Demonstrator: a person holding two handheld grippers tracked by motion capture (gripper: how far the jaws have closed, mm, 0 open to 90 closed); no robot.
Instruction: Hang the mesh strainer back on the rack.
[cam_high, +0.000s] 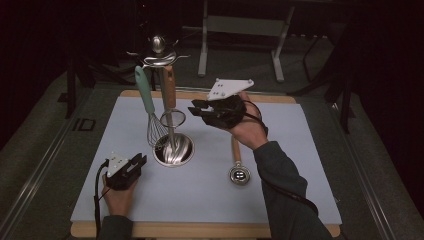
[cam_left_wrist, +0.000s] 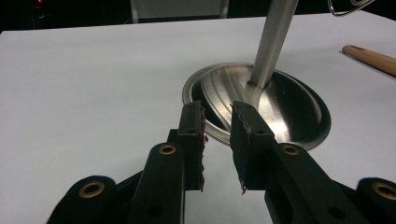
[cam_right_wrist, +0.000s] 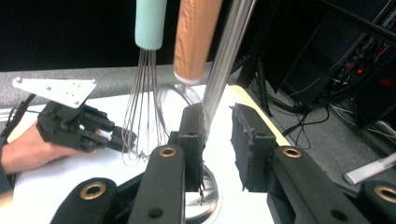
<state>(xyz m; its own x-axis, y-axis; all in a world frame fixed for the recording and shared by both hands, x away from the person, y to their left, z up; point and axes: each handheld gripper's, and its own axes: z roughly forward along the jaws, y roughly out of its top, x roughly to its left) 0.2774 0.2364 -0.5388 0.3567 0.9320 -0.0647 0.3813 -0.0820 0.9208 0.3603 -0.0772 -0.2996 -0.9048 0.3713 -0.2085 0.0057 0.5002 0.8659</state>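
Whisk (cam_high: 150, 107) with smooth green handle hangs by shiny metal pole (cam_high: 167, 115); both grippers (cam_high: 132, 165) (cam_high: 197, 107) gape, holding nothing.

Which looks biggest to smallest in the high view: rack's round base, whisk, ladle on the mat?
1. whisk, longest as seen
2. ladle, though the right hand hides part of its wooden handle, so 1 versus 2 is unsure
3. rack's round base, clearly smallest

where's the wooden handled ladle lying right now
In the high view the wooden handled ladle lies flat on the white mat, right of the steel stand base, its bowl toward the person, just below the right gripper.
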